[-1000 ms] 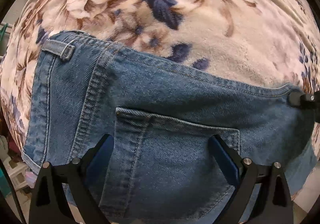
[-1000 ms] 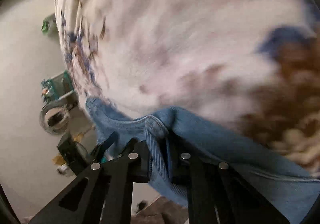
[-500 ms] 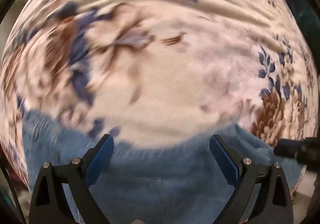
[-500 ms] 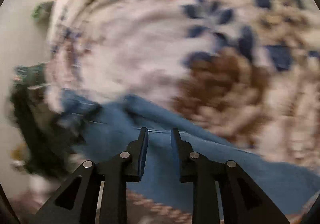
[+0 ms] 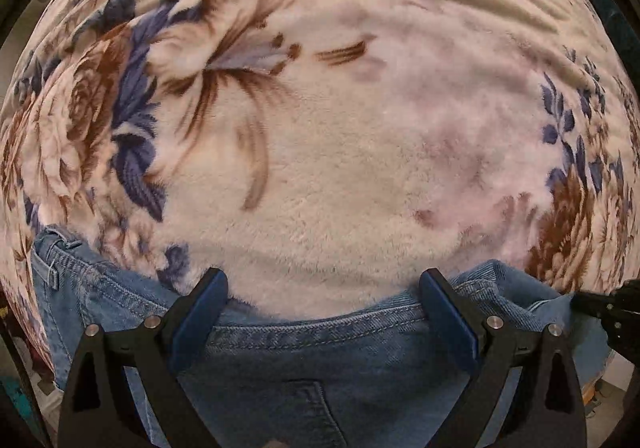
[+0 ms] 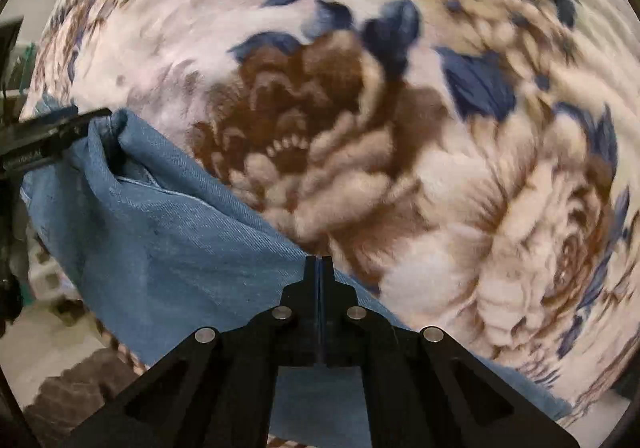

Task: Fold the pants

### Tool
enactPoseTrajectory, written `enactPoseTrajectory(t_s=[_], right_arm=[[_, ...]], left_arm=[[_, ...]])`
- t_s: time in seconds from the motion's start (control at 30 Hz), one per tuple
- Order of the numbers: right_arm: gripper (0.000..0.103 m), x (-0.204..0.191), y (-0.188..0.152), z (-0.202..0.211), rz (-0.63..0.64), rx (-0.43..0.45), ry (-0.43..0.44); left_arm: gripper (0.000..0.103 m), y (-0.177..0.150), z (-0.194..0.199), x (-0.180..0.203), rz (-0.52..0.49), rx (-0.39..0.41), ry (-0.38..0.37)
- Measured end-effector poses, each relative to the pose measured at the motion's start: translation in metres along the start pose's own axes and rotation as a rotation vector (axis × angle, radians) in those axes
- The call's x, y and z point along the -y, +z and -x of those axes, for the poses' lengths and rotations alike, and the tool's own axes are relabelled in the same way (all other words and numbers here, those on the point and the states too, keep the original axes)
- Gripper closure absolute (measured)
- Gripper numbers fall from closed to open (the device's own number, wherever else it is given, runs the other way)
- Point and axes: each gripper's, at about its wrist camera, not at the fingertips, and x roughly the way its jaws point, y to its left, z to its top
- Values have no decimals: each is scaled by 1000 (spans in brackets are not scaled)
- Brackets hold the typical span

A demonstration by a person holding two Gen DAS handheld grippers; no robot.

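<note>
One pair of blue denim pants (image 5: 360,376), one cream floral plush blanket (image 5: 340,168), and two black two-finger grippers: left (image 5: 324,312), right (image 6: 319,272).

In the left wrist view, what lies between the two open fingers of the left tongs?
The jeans' stitched waistband spans the gap between the left tongs' fingers; beyond it lies the floral blanket.

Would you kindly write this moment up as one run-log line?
step: fold pants | left gripper: open, over jeans waistband | right gripper: shut, nothing visibly held, over jeans | surface: floral blanket
</note>
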Motion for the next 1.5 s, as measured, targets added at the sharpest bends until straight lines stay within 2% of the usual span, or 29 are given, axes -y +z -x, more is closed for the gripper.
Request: enactPoseTrajectory(t_s=[0.03,0.07,0.13,0.2,0.23,0.33,0.37,0.4,0.43,0.47,0.57,0.67,0.83,0.97,1.0,1.07,1.13,1.17,1.23,1.3,1.33,1.37,1.43,1.47,1.5], right_arm=[[103,6,-3,3,-7,-12,89],[101,9,-4,6,3,-11,120],[90,10,-8,13,74,-24,99],[30,7,-10,16,150,-20,50],[23,5,-10,20,170,-29,42],[23,-3,-2,6,217,-83,-13],[29,-14,3,-4,232,-103,-16],[64,-31,9,-16,240,-106,-19],[85,-34,13,-22,232,-104,-29],[88,-32,15,-22,208,-104,-41],[93,-23,9,-11,137,-55,-40],[96,-8,2,-3,0,-4,-6],[96,27,-11,-4,-146,40,55],[93,51,-21,0,-253,58,134],[86,51,-21,8,-242,63,122],[82,45,-18,29,-175,92,90],[65,24,-14,48,-83,141,88],[51,13,-9,58,-45,155,110],[49,-5,0,67,18,179,161],[49,-24,15,62,84,145,207],[49,-37,10,60,103,132,201],[50,-43,16,53,130,119,202],[84,-55,27,39,166,102,198],[96,-54,30,34,156,95,152],[96,-45,34,30,121,85,153]], left_arm=[[5,-4,4,0,3,8,-5],[5,-5,6,0,2,11,-8],[5,-6,14,-2,-5,23,-15],[5,-9,20,-2,-11,36,-18],[5,-9,22,-3,-18,40,-16],[5,-13,25,-6,-31,44,-1],[5,-13,26,-3,-35,44,8],[5,-14,26,-1,-38,47,13],[5,-15,25,-1,-40,49,16],[5,-13,25,-3,-40,51,18],[5,-16,18,8,-36,56,22],[5,-15,8,5,-43,61,39],[5,0,-19,7,-51,61,98],[5,10,-32,7,-33,33,83],[5,9,-30,6,-33,37,77],[5,5,-19,4,-30,49,70],[5,0,-10,-1,-19,57,64],[5,-2,-6,-3,-12,64,61],[5,-6,3,-6,2,75,61],[5,-8,7,-9,9,86,67],[5,-9,9,-10,10,89,73],[5,-10,10,-11,12,91,77],[5,-9,11,-20,13,89,83],[5,-10,11,-22,13,89,88],[5,-12,11,-25,13,89,93]])
